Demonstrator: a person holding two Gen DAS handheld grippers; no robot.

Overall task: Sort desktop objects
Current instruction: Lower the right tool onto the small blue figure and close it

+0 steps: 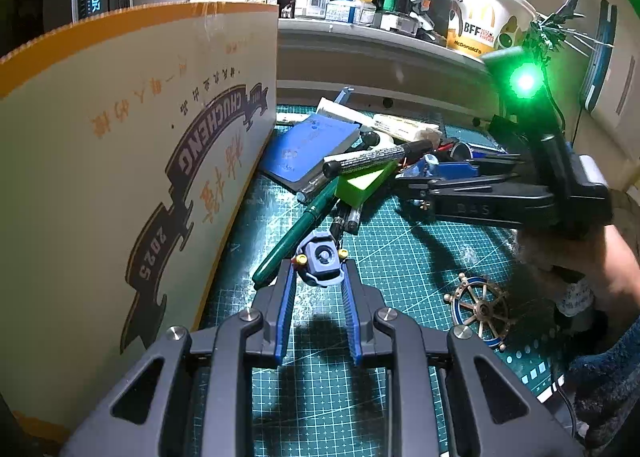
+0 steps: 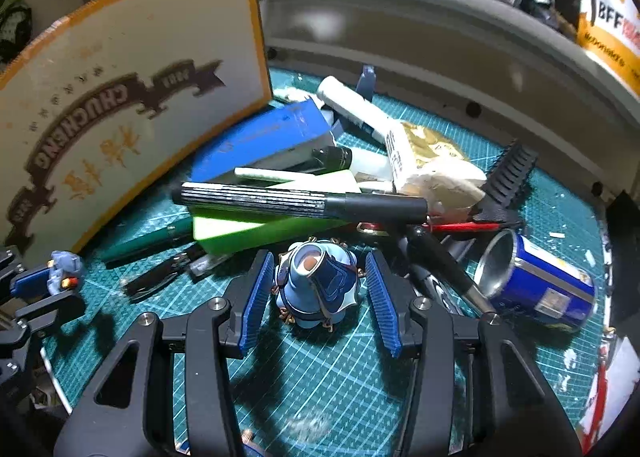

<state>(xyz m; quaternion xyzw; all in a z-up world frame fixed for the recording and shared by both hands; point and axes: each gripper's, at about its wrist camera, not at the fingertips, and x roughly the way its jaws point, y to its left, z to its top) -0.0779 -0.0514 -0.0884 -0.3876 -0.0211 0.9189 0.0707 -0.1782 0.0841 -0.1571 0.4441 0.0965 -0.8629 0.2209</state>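
Observation:
In the left wrist view my left gripper (image 1: 319, 263) is shut on a small grey-blue model part (image 1: 322, 261) with yellow studs, held just above the green cutting mat (image 1: 400, 257). The right wrist view shows my right gripper (image 2: 318, 269) straddling a blue figurine piece (image 2: 320, 285) that rests on the cutting mat (image 2: 320, 369). Its blue pads (image 2: 256, 293) stand close on either side, and a thin gap shows on each side. The left gripper (image 2: 60, 283) with its model part (image 2: 64, 263) appears at the far left there.
Behind both grippers is a pile: a black marker (image 2: 300, 199), green block (image 2: 256, 227), green pen (image 1: 292, 235), blue notebook (image 2: 260, 135), white tube (image 2: 356, 105), black comb (image 2: 510, 173) and blue can (image 2: 536, 283). A printed carton (image 1: 120, 177) walls the left. A ship's-wheel ornament (image 1: 480, 309) lies right.

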